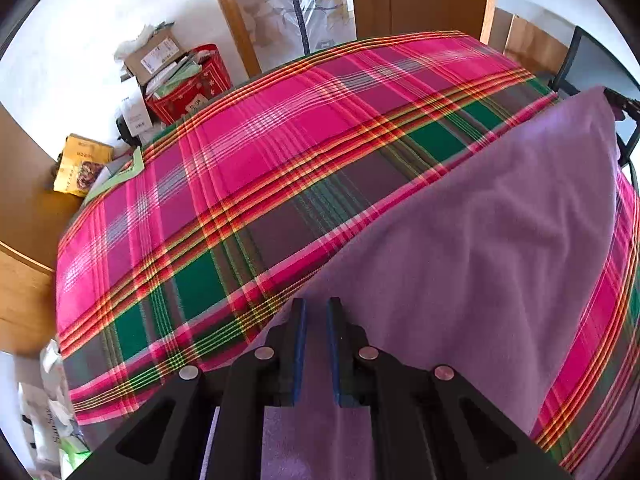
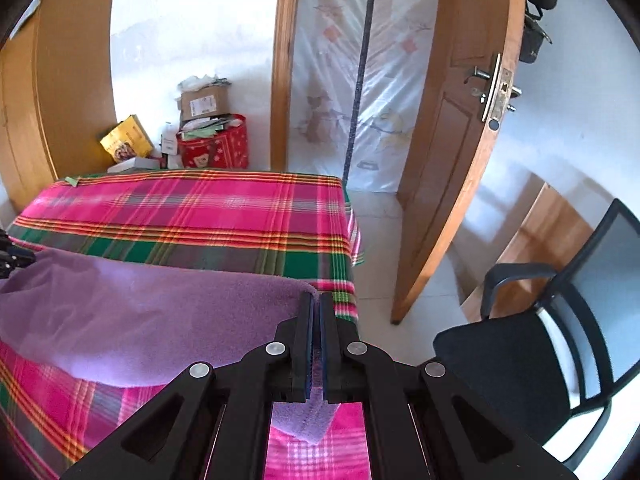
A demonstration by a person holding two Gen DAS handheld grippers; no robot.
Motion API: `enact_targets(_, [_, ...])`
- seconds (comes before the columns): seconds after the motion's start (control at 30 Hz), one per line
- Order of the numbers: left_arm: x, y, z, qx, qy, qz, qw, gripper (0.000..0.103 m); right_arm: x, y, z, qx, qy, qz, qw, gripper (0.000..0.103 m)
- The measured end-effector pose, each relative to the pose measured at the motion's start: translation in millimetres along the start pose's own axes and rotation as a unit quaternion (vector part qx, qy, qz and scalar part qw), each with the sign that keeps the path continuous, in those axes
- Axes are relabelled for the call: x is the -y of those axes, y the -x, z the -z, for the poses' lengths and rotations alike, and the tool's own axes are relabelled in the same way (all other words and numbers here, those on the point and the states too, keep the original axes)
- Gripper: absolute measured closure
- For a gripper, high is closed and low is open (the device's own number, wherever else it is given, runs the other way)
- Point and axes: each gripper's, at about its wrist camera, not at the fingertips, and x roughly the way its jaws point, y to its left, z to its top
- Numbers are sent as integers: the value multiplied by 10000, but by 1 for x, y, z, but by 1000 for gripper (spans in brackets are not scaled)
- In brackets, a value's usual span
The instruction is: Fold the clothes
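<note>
A purple fleece cloth (image 1: pixel 500 248) is stretched between both grippers above a table with a pink, green and red plaid cover (image 1: pixel 248 168). My left gripper (image 1: pixel 316 312) is shut on one corner of the cloth; the fabric runs between its blue pads. My right gripper (image 2: pixel 316 308) is shut on the other corner, and the cloth (image 2: pixel 152 312) sags to its left over the plaid cover (image 2: pixel 200 216). A short flap hangs below the right jaws. The far tip of each gripper shows at the edge of the other view.
A black office chair (image 2: pixel 532 360) stands right of the table. An open wooden door (image 2: pixel 452 140) is behind it. A red bag (image 2: pixel 218 146), cardboard boxes (image 1: pixel 156 54) and a yellow packet (image 1: pixel 82 164) lie on the floor beyond the table's far edge.
</note>
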Motion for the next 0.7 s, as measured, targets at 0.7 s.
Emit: enact_targets(0.7, [-23, -1, -2, 217, 1214, 202, 9922, 103, -5, -73, -21, -646, 202, 682, 9954, 97])
